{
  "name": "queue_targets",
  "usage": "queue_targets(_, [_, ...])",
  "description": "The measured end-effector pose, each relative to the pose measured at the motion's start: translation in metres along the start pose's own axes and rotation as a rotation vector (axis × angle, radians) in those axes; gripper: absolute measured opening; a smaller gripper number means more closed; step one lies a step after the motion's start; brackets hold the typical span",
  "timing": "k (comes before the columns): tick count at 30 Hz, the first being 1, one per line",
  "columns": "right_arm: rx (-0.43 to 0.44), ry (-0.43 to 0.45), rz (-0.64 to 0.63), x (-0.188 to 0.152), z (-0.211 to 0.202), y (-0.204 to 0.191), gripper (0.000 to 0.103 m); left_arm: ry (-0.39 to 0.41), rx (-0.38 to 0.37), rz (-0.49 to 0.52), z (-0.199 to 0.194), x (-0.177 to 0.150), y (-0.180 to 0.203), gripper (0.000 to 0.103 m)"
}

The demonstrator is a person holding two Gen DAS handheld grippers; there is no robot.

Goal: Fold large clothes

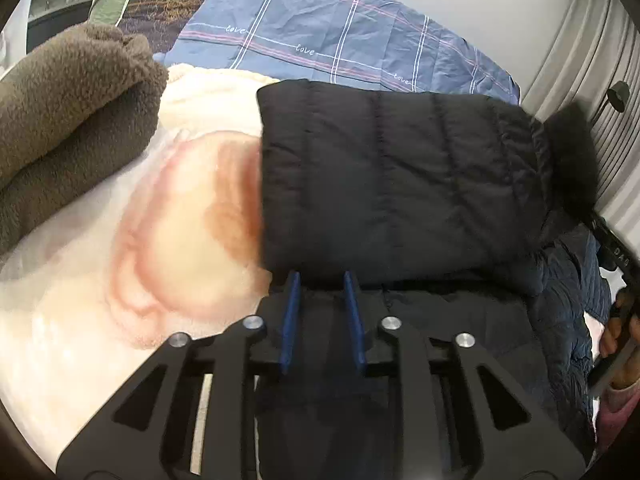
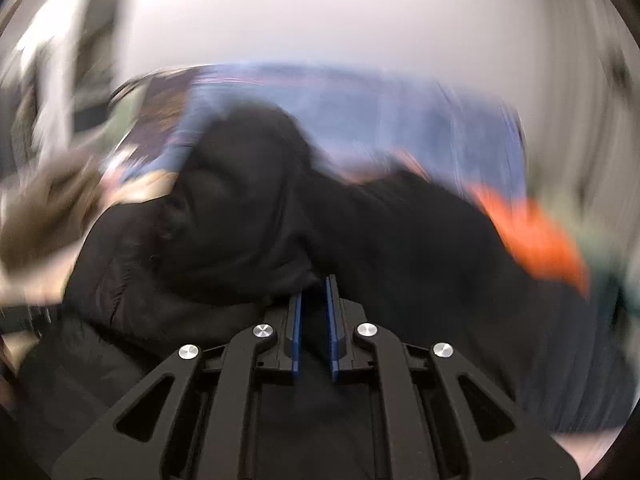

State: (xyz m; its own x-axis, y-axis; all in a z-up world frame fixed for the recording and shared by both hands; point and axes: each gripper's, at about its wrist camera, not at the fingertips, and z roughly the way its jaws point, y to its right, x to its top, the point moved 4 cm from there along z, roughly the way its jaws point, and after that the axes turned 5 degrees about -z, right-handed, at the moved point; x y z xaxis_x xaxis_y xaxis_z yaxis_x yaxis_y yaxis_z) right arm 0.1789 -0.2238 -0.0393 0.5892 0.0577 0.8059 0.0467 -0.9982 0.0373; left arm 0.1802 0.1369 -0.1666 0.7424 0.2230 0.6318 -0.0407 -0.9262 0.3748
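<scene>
A black quilted puffer jacket (image 1: pixel 400 184) with a dark fur hood trim (image 1: pixel 568 148) lies on the bed, one part folded over the rest. My left gripper (image 1: pixel 322 276) has its blue fingers a little apart at the folded edge, with jacket fabric between them. In the blurred right wrist view my right gripper (image 2: pixel 314 284) has its blue fingers close together with black jacket fabric (image 2: pixel 248 216) bunched between and around them. The right gripper's handle and a hand (image 1: pixel 618 320) show at the right edge of the left wrist view.
The jacket rests on a cream and pink blanket (image 1: pixel 160 248). A brown fleece garment (image 1: pixel 72 120) lies at the left. A blue checked sheet (image 1: pixel 320 36) covers the far bed. Curtains (image 1: pixel 592 64) hang at the right. Something orange (image 2: pixel 536 236) shows blurred beside the jacket.
</scene>
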Motion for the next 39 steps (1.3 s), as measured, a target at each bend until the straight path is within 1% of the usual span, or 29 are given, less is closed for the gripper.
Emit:
queue_targets(1, [0.02,-0.051,0.067,-0.006,0.004,0.018,0.019,0.003,0.004,0.008,-0.001,0.0,0.002,0.031])
queue_targets(2, [0.049,-0.131,0.157,-0.018,0.009,0.042,0.022,0.006,0.006,0.018,-0.003,0.0,0.005,0.032])
queue_targets(3, [0.077,-0.206,0.253,-0.032,0.013,0.067,0.028,0.008,0.007,0.026,-0.005,0.0,0.007,0.034])
queue_targets(4, [0.103,-0.233,0.308,-0.04,0.014,0.08,0.034,0.013,0.006,0.037,-0.008,0.001,0.012,0.036])
queue_targets(6, [0.141,-0.239,0.371,-0.051,0.011,0.101,0.037,0.024,-0.001,0.064,-0.015,0.004,0.023,0.037])
queue_targets(8, [0.16,-0.202,0.357,-0.047,0.006,0.106,0.046,0.034,0.008,0.095,-0.02,0.005,0.032,0.037])
queue_targets(9, [0.169,-0.181,0.341,-0.043,0.003,0.104,0.056,0.04,0.011,0.115,-0.023,0.008,0.039,0.037])
queue_targets(10, [0.18,-0.149,0.315,-0.035,0.002,0.102,0.062,0.041,0.008,0.125,-0.024,0.011,0.045,0.037])
queue_targets(11, [0.184,-0.125,0.283,-0.027,0.003,0.099,0.063,0.04,0.004,0.131,-0.024,0.013,0.049,0.036])
queue_targets(14, [0.133,-0.095,0.204,-0.009,0.011,0.086,0.063,0.039,-0.016,0.163,-0.02,0.024,0.074,0.036])
queue_targets(15, [0.127,-0.09,0.195,-0.013,0.008,0.085,0.063,0.036,-0.027,0.179,-0.018,0.027,0.083,0.034])
queue_targets(16, [0.112,-0.099,0.191,-0.011,0.013,0.081,0.062,0.028,-0.041,0.206,-0.012,0.029,0.097,0.034])
queue_targets(18, [0.045,-0.122,0.222,-0.012,0.019,0.09,0.062,0.009,-0.053,0.255,-0.001,0.029,0.117,0.034])
queue_targets(20, [-0.024,-0.159,0.282,-0.023,0.018,0.105,0.062,-0.028,-0.064,0.31,0.021,0.024,0.143,0.034])
queue_targets(21, [-0.035,-0.173,0.307,-0.028,0.02,0.109,0.062,-0.047,-0.07,0.324,0.031,0.02,0.153,0.034])
queue_targets(22, [-0.033,-0.174,0.335,-0.037,0.016,0.114,0.062,-0.06,-0.071,0.332,0.04,0.017,0.16,0.034])
queue_targets(24, [-0.028,-0.151,0.356,-0.041,0.007,0.122,0.062,-0.07,-0.069,0.35,0.059,0.011,0.174,0.034])
queue_targets(25, [0.019,-0.119,0.373,-0.039,0.002,0.127,0.062,-0.063,-0.072,0.354,0.067,0.007,0.18,0.034])
queue_targets(27, [0.111,-0.105,0.416,-0.038,0.0,0.134,0.062,-0.058,-0.089,0.336,0.076,0.001,0.186,0.035])
queue_targets(30, [0.155,-0.088,0.462,-0.031,-0.002,0.145,0.062,-0.055,-0.11,0.316,0.08,-0.003,0.191,0.037])
queue_targets(35, [0.112,-0.039,0.37,-0.028,-0.017,0.141,0.062,-0.033,-0.101,0.323,0.081,-0.007,0.192,0.042])
queue_targets(37, [0.088,-0.012,0.379,-0.037,-0.029,0.157,0.062,-0.024,-0.116,0.307,0.082,-0.009,0.187,0.042])
queue_targets(39, [0.046,0.01,0.417,-0.05,-0.041,0.184,0.062,-0.024,-0.132,0.279,0.086,-0.012,0.185,0.042])
